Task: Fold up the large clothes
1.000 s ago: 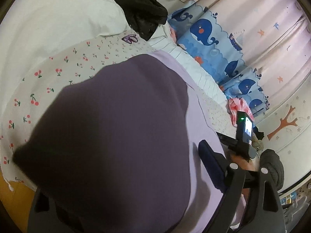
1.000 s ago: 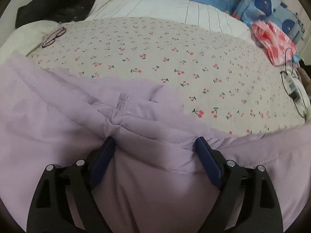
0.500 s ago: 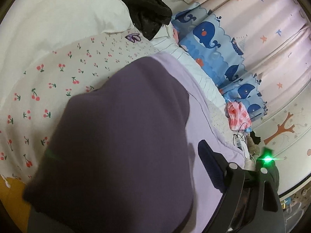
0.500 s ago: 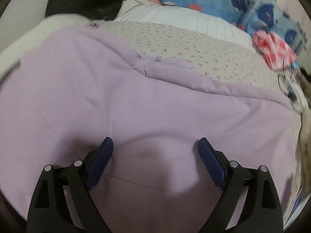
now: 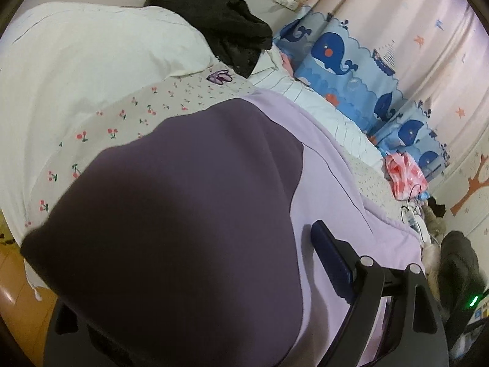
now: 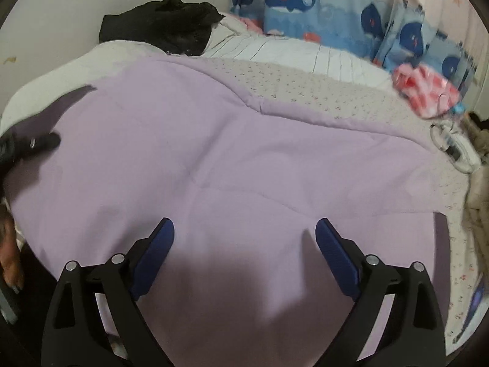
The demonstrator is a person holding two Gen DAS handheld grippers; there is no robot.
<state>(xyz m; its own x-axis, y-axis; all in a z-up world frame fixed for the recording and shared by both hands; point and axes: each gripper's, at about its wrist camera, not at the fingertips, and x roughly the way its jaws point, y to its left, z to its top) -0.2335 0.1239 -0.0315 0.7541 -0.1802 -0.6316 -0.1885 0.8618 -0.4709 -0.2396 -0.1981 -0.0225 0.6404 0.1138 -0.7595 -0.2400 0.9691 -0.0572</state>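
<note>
A: Where is the lilac garment (image 6: 244, 159)?

B: Spread flat over the bed (image 6: 321, 91), covering most of the cherry-print sheet (image 5: 128, 122). Its far hem runs across the middle of the bed, and its near part reaches the bed's near edge under the right gripper (image 6: 244, 244).

A: How do the right tongs stand?

B: Wide apart, blue pads (image 6: 159, 244) either side of the cloth with nothing pinched between them.

A: And the left gripper (image 5: 214, 260)?

B: I cannot tell. A dark, shadowed fold of the same garment lies close over that camera and hides one finger; only the other blue pad (image 5: 330, 260) shows, beside lilac cloth.

A: What else lies on the bed?

B: A black heap of clothing (image 6: 165, 27) at the far left corner, next to a white pillow (image 5: 91, 49). A pink-and-red bundle (image 6: 424, 88) sits at the right edge, with a whale-print curtain (image 6: 321, 15) behind the far edge.
</note>
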